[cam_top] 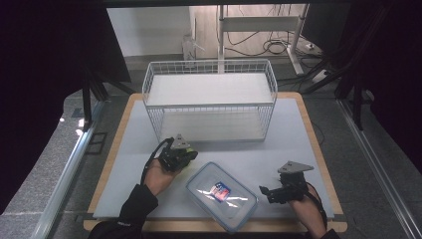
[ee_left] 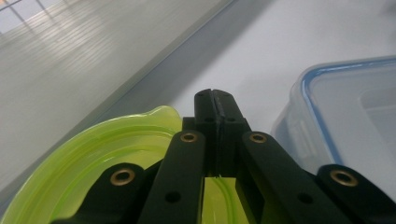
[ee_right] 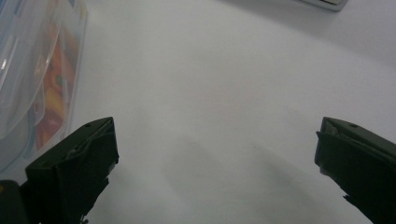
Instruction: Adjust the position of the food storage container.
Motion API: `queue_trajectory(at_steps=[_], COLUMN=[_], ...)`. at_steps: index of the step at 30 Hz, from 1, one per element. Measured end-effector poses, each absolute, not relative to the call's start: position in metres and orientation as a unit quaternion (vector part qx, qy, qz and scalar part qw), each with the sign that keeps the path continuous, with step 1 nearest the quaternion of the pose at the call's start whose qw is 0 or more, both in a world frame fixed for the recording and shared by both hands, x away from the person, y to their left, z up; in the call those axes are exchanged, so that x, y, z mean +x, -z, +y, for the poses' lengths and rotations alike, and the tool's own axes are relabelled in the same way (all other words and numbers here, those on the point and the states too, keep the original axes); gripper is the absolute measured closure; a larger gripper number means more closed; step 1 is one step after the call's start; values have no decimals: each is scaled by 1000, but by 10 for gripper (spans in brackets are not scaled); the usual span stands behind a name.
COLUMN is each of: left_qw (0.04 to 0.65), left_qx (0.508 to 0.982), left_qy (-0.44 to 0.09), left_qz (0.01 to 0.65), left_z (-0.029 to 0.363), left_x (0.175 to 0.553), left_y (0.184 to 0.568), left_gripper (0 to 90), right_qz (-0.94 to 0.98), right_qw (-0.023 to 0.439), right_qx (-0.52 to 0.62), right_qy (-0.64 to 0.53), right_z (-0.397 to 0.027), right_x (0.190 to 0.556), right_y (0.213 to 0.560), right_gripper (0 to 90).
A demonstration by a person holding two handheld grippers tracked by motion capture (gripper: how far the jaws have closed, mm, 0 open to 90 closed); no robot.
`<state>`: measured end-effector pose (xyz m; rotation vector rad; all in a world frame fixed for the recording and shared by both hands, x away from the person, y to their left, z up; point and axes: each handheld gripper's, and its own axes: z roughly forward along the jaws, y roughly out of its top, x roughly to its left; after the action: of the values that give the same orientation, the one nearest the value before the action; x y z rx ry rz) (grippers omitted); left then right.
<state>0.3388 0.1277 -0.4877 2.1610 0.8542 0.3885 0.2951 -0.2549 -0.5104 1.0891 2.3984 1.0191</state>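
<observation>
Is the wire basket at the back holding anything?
No. In the high view the white wire basket shows bare shelves, while the clear box sits on the table.

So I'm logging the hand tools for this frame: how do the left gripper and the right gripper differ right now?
The left gripper has its fingers pressed together over a lime-green round container; whether they pinch it is unclear. The right gripper has its fingers spread wide, nothing between them. The left sits nearer the wire basket, the right nearer the table's front edge. Both flank the clear lidded box.
</observation>
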Motion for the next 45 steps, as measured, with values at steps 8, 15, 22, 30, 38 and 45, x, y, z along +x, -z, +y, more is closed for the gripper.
queue_trajectory(at_steps=[8,15,22,30,38,45], left_qw=[370,362,355,349,358,403], left_qx=[847,843,839,833,828,813], left_qy=[-168,-174,-179,-186,-183,-183], left_qz=[343,359,370,387,391,379], left_z=[144,165,178,198,207,200], left_x=[334,328,323,318,316,304], left_y=[487,487,487,488,488,484], left_gripper=[900,900,900,900,888,728], right_qz=[838,839,838,837,825,815], right_qw=[158,157,157,156,157,170], right_qx=[381,381,381,382,388,393], right_qy=[-357,-356,-357,-360,-380,-391], right_z=[-255,-255,-255,-256,-255,-254], right_x=[295,294,294,294,292,287], right_y=[510,509,509,508,504,496], right_gripper=[0,0,0,0,0,0])
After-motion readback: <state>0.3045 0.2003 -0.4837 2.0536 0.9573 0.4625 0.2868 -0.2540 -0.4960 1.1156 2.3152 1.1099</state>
